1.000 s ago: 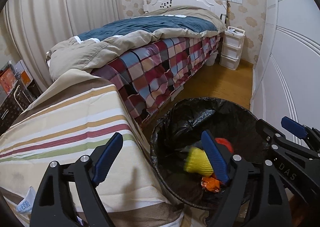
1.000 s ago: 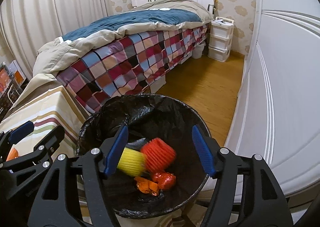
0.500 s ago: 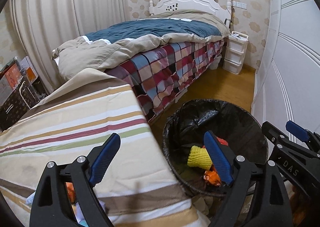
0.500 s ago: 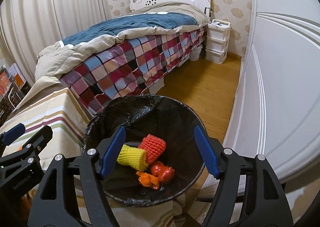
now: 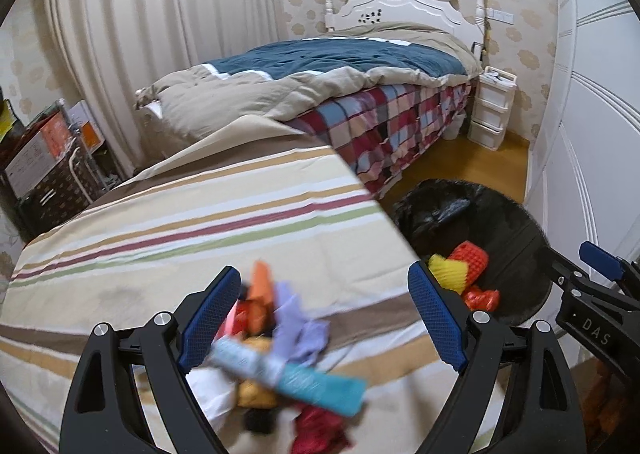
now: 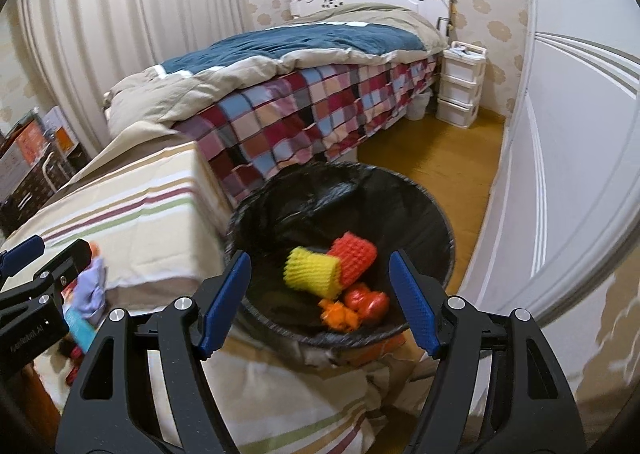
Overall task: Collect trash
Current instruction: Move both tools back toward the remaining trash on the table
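A pile of trash (image 5: 280, 334) lies on the striped tablecloth (image 5: 180, 213): a teal wrapper (image 5: 312, 378), crumpled purple paper (image 5: 298, 328), and orange and red scraps. My left gripper (image 5: 324, 270) hovers open over the pile with nothing between its fingers. To the right stands the black-lined bin (image 6: 360, 173) holding a yellow foam net (image 6: 312, 274), a red foam net (image 6: 354, 256) and red and orange wrappers (image 6: 360, 306). My right gripper (image 6: 320, 258) hangs open above the bin's near side, empty.
A bed (image 5: 360, 93) with a checked cover stands behind the table. White drawers (image 5: 490, 109) sit by the headboard. A white wardrobe (image 5: 592, 133) lines the right side, and cluttered shelves (image 5: 44, 157) stand at the left. Wooden floor (image 6: 440, 157) lies beyond the bin.
Both grippers have drawn back from the bin toward the table. The trash pile has come into the left wrist view. The two foam nets have settled in the bin.
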Action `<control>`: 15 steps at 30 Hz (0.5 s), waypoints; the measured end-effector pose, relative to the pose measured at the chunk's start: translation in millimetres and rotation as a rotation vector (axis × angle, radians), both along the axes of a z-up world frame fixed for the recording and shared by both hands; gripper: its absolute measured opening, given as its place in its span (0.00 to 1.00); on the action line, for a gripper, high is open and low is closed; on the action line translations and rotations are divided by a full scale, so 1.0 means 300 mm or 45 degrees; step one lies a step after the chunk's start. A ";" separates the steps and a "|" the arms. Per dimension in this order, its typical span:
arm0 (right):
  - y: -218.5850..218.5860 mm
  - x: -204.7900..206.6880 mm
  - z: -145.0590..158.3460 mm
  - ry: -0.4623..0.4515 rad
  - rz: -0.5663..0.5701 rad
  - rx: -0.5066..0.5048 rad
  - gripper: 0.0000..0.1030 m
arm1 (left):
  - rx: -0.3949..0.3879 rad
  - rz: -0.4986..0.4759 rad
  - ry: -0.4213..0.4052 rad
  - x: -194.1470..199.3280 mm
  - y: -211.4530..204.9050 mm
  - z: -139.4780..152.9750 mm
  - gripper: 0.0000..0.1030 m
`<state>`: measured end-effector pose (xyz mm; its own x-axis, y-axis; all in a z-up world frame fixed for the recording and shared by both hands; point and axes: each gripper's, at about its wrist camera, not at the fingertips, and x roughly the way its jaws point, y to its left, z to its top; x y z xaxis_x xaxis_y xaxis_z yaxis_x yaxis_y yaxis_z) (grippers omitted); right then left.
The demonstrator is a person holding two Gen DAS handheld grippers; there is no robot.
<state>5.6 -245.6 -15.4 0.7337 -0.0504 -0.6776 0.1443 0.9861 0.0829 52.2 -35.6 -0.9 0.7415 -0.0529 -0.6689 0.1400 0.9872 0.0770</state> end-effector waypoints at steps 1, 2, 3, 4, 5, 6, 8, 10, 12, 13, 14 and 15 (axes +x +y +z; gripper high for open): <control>0.017 -0.012 0.000 0.001 0.012 0.001 0.68 | 0.001 0.008 0.001 -0.015 0.022 0.000 0.83; 0.029 -0.021 0.001 0.002 0.022 0.001 0.68 | 0.000 0.014 0.002 -0.027 0.040 -0.002 0.83; 0.048 -0.035 0.001 0.002 0.038 0.000 0.68 | 0.000 0.021 0.002 -0.040 0.057 -0.003 0.83; 0.062 -0.040 0.002 0.002 0.047 -0.002 0.68 | -0.001 0.027 0.003 -0.052 0.075 -0.004 0.83; 0.077 -0.052 0.004 0.002 0.059 -0.003 0.68 | -0.003 0.033 0.005 -0.065 0.094 -0.007 0.83; 0.090 -0.062 0.005 0.000 0.069 -0.005 0.68 | -0.003 0.043 0.008 -0.076 0.112 -0.011 0.83; 0.108 -0.078 0.008 -0.001 0.083 -0.006 0.68 | -0.002 0.061 0.011 -0.101 0.145 -0.019 0.83; 0.129 -0.099 0.010 -0.004 0.096 0.001 0.68 | -0.001 0.083 0.015 -0.124 0.178 -0.029 0.83; 0.145 -0.118 0.008 -0.002 0.108 0.010 0.68 | 0.001 0.098 0.021 -0.148 0.210 -0.041 0.83; 0.154 -0.126 0.006 -0.001 0.115 0.017 0.68 | 0.001 0.105 0.025 -0.158 0.223 -0.047 0.83; 0.162 -0.136 0.005 0.001 0.121 0.020 0.68 | 0.001 0.113 0.029 -0.167 0.235 -0.052 0.83; 0.171 -0.145 0.002 0.002 0.129 0.019 0.68 | 0.001 0.121 0.035 -0.175 0.247 -0.056 0.83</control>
<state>-37.8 -194.2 -14.7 0.7335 0.0339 -0.6788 0.0441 0.9943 0.0973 -0.3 38.5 -17.9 0.7243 0.0174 -0.6893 0.0478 0.9960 0.0753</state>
